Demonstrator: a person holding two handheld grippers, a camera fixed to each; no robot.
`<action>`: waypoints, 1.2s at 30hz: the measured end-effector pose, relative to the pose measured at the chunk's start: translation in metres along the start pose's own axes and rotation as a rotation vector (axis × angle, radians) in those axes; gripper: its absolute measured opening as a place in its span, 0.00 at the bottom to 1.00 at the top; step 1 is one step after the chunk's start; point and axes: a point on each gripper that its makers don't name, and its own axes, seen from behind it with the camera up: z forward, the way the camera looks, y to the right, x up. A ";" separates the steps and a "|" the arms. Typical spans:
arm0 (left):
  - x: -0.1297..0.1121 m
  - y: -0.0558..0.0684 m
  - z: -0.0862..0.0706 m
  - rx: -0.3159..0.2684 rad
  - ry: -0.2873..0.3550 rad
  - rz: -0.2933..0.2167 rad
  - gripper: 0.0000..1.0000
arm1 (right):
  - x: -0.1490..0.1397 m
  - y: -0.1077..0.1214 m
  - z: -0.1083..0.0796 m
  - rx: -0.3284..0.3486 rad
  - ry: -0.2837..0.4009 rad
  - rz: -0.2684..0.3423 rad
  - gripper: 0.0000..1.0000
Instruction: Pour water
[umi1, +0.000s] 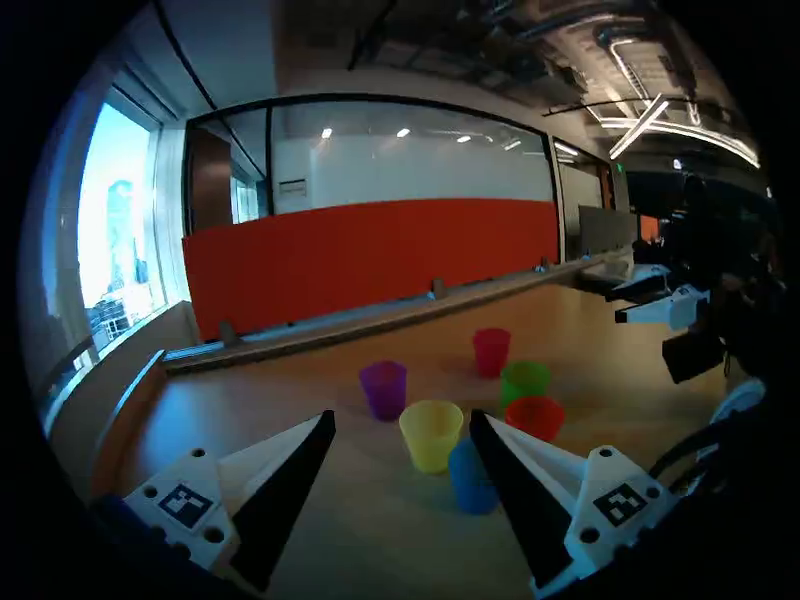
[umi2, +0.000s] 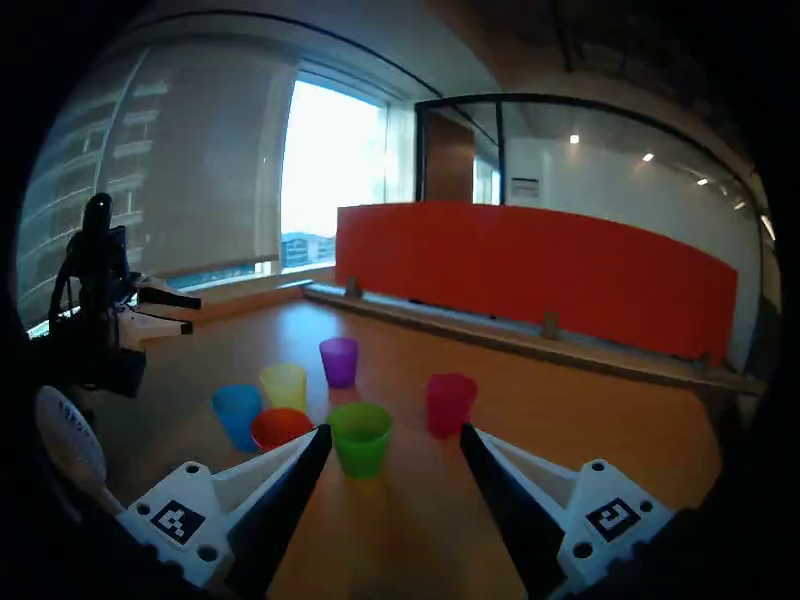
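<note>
While both claws hang spread wide and empty above the pale wooden table (umi1: 300, 380), six cups stand upright on it in a loose cluster. Between the fingers of the left gripper (umi1: 400, 418) shows the yellow plastic cup (umi1: 431, 434). The blue plastic cup (umi1: 470, 478) is nearer, partly behind one finger. The purple plastic cup (umi1: 384, 388) stands left; the red plastic cup (umi1: 534, 415), green plastic cup (umi1: 524, 380) and pink plastic cup (umi1: 491, 350) stand right. The right gripper (umi2: 393, 432) faces the green one. An orange-red partition (umi1: 370, 260) lines the far edge.
</note>
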 end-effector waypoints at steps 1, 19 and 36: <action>0.004 -0.002 -0.002 0.021 0.024 -0.012 1.00 | 0.003 0.005 -0.005 -0.023 0.020 0.003 0.99; -0.003 -0.035 -0.008 0.350 0.182 -0.096 1.00 | 0.010 0.102 -0.097 -0.422 0.211 0.037 1.00; -0.024 -0.027 0.005 0.388 0.211 -0.122 1.00 | -0.023 0.129 -0.104 -0.477 0.200 0.228 0.99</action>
